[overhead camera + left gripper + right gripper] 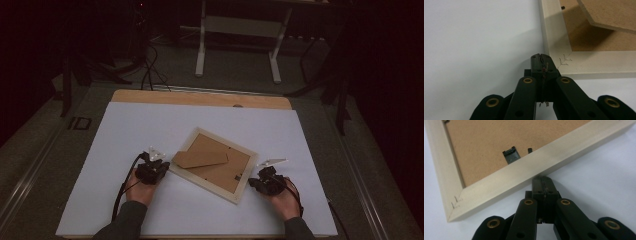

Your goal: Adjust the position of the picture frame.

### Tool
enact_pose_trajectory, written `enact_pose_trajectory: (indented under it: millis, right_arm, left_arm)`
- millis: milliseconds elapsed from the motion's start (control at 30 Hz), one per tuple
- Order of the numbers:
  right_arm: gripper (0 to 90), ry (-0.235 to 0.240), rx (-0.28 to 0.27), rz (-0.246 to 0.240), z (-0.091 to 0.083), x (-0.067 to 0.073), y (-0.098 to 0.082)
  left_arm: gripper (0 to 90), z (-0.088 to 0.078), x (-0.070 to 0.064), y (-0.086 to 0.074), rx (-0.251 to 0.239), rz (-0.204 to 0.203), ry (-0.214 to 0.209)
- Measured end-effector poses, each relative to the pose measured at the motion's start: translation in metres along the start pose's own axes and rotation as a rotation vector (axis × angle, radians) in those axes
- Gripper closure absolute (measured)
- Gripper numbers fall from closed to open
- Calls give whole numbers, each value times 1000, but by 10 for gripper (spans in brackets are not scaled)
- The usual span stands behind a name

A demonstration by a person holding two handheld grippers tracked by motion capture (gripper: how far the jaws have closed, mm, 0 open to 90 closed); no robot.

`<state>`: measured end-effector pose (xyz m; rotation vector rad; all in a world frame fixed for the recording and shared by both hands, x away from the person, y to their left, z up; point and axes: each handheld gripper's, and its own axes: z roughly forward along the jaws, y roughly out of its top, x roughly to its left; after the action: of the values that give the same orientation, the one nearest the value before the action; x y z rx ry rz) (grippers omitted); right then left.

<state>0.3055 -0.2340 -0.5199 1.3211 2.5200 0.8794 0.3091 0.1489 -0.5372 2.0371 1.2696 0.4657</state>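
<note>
A pale wooden picture frame (212, 187) lies face down and askew on the white table top (150, 125), its brown backing board (220, 165) up. A brown stand flap (200, 158) rests on the board. My left gripper (161, 167) is shut at the frame's left corner (564, 61), its tips touching or almost touching the outer edge. My right gripper (252, 183) is shut too, its tips against the frame's outer edge (524, 173) on the right side. A small metal clip (511, 154) sits on the backing board (489, 142) just beyond that edge. Nothing is between either pair of jaws.
A strip of bare wood (200, 97) runs along the table's far edge. Beyond it are the white legs of another table (201, 55) and cables on the dark floor (147, 70). White surface stretches left of the left gripper (474, 37).
</note>
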Motion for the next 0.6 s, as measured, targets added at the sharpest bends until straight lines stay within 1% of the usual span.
enact_pose_trajectory:
  millis: [67,167,267,333,367,500,600]
  right_arm:
    - [900,-1,-11,20,1,-3,1]
    - [900,-8,-25,44,3,-5,3]
    - [900,-5,-33,59,6,-9,6]
    - [900,-14,-35,59,8,-9,9]
    - [900,-18,-35,61,9,-9,11]
    - [900,-33,-34,60,13,-8,17]
    - [900,-33,-45,76,17,-9,21]
  left_arm:
    - [900,-1,0,-1,4,-1,-7]
    - [900,-3,-3,-2,7,3,-2]
    - [900,-5,-6,-4,16,19,13]
    - [900,-7,-7,-4,24,25,21]
    - [900,-8,-8,-5,24,25,24]
    - [900,-11,-9,-8,31,0,23]
    - [900,-13,-11,-9,38,5,34]
